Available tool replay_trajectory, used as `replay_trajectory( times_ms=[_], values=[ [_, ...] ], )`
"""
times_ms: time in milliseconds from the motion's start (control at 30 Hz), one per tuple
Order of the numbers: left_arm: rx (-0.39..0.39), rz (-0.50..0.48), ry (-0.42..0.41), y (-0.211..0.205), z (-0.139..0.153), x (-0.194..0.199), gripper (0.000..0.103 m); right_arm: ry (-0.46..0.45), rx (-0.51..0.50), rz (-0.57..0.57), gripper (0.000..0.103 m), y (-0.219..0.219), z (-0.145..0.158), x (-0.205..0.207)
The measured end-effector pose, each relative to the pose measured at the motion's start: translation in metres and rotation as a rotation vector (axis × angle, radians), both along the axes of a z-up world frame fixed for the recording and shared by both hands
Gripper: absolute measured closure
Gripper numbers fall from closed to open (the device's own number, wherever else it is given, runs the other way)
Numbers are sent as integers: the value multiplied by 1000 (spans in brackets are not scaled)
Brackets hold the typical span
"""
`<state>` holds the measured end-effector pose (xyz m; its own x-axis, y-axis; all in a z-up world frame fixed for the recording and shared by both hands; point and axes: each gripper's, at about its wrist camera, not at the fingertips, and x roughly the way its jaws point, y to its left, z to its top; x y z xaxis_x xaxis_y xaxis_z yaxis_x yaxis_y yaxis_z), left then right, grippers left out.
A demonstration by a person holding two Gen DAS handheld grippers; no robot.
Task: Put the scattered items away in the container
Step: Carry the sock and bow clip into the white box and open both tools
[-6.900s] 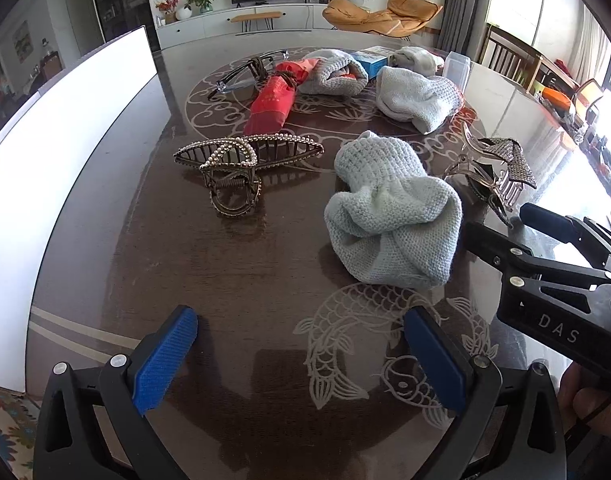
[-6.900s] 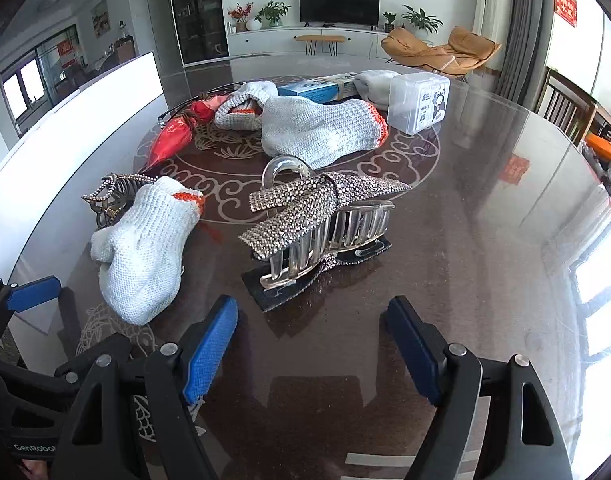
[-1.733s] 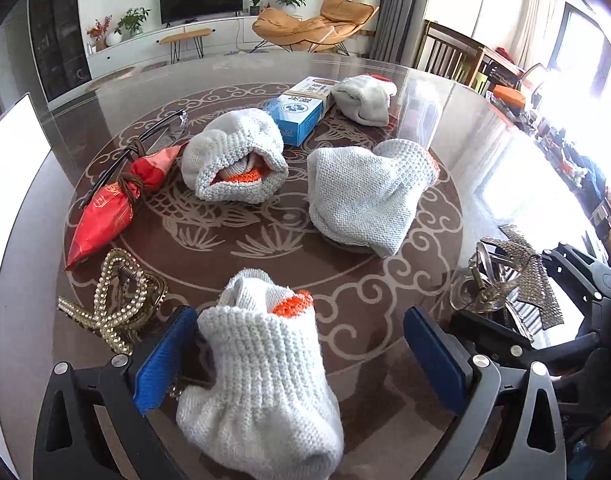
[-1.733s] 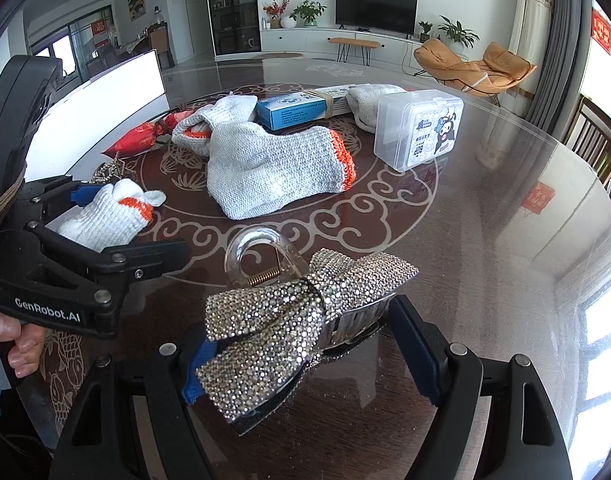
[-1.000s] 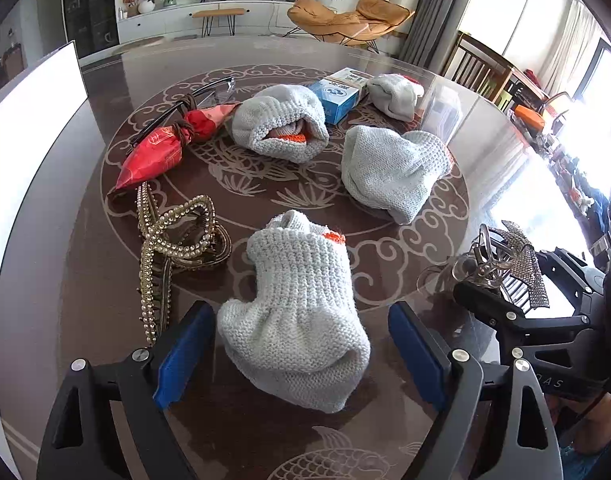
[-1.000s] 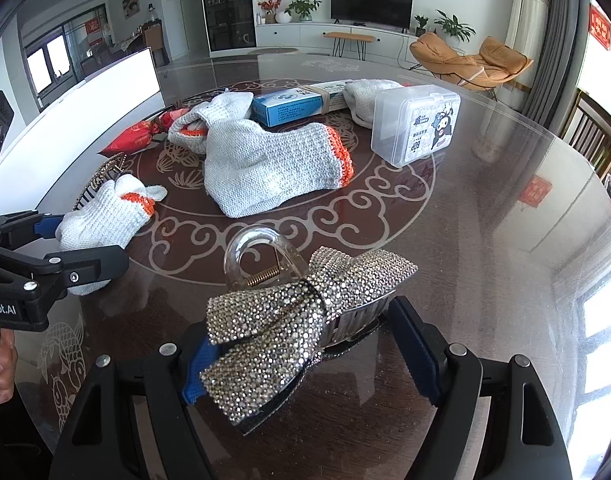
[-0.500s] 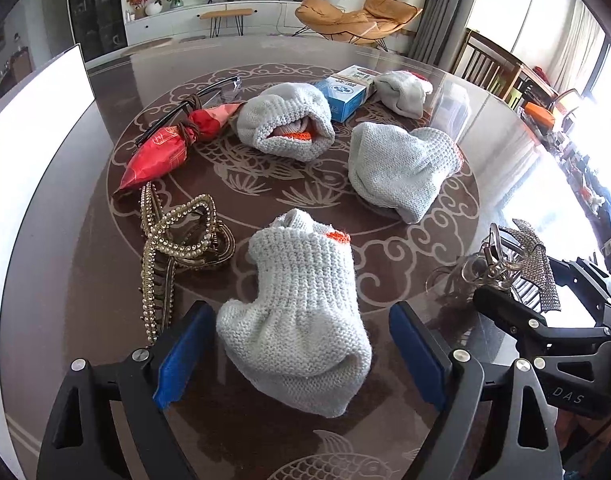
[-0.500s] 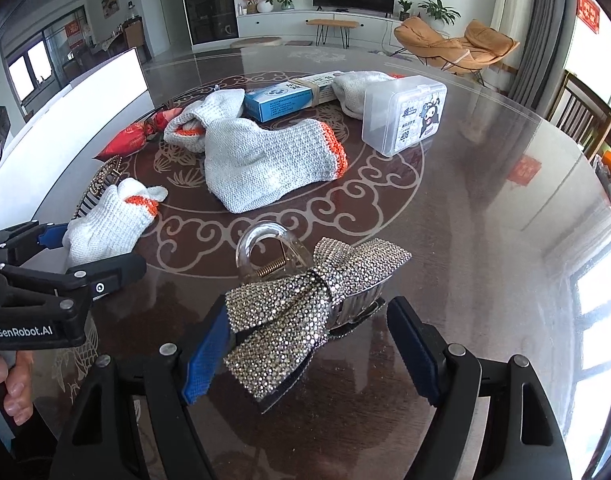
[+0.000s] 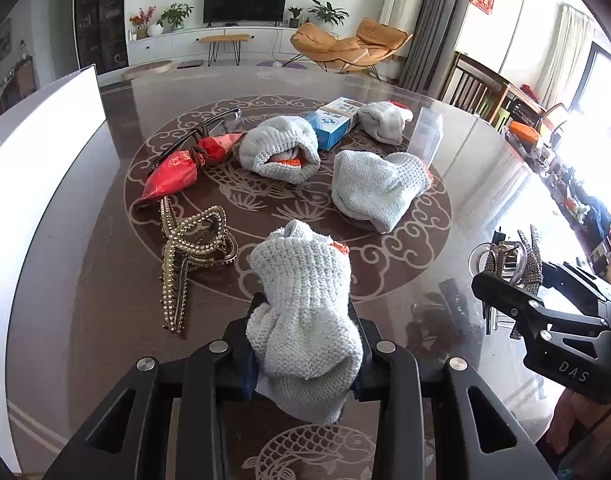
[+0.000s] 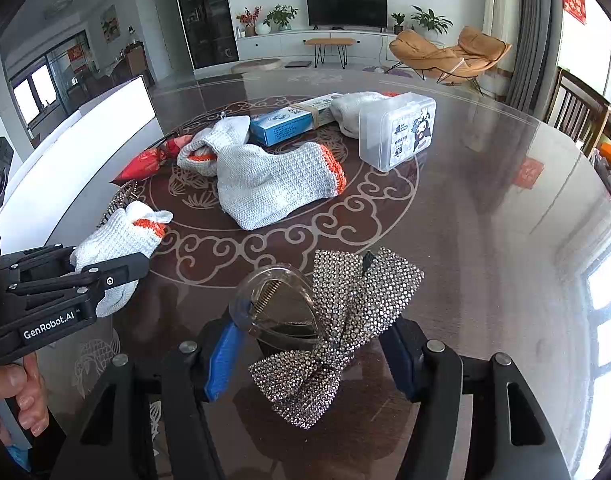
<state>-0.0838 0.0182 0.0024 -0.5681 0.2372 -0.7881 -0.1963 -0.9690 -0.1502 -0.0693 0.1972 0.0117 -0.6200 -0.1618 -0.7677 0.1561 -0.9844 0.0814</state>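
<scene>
Both grippers are closing vs a sec ago: left gripper (image 9: 305, 344) jaws are squeezing onto grey knitted glove w/ orange cuff (image 9: 305, 300), near table's (image 9: 85, 280) front edge; right gripper (image 10: 309, 354) jaws are narrowing round clear hair claw w/ rhinestone bow (image 10: 329, 320), pads touching it, just off glossy dark tabletop.

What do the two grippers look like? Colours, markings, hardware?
Both are black plastic frames with silver screws and blue pads. The left gripper carries white "GenRobot.AI" lettering on its side; the right gripper reads "DAS". A dark cable runs beside the right one's handle. No sleeves are visible.
</scene>
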Motion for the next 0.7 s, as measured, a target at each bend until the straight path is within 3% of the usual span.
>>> replay_trajectory(
  times_ms=[100,267,333,533,633,700],
  values=[
    [24,-1,35,-5,10,16,69,14,-5,2,40,1,9,9],
    [74,-5,57,-17,10,25,69,6,-94,5,40,9,14,15],
    [127,-15,63,-24,10,29,69,-15,-85,2,40,7,10,14],
    [174,-42,204,-51,41,57,69,19,-118,47,40,-5,27,24],
    [137,-22,177,-58,34,54,69,18,-113,78,40,-15,28,23],
    [146,4,116,-64,22,49,69,-18,-126,84,40,-19,18,19]
  ],
)
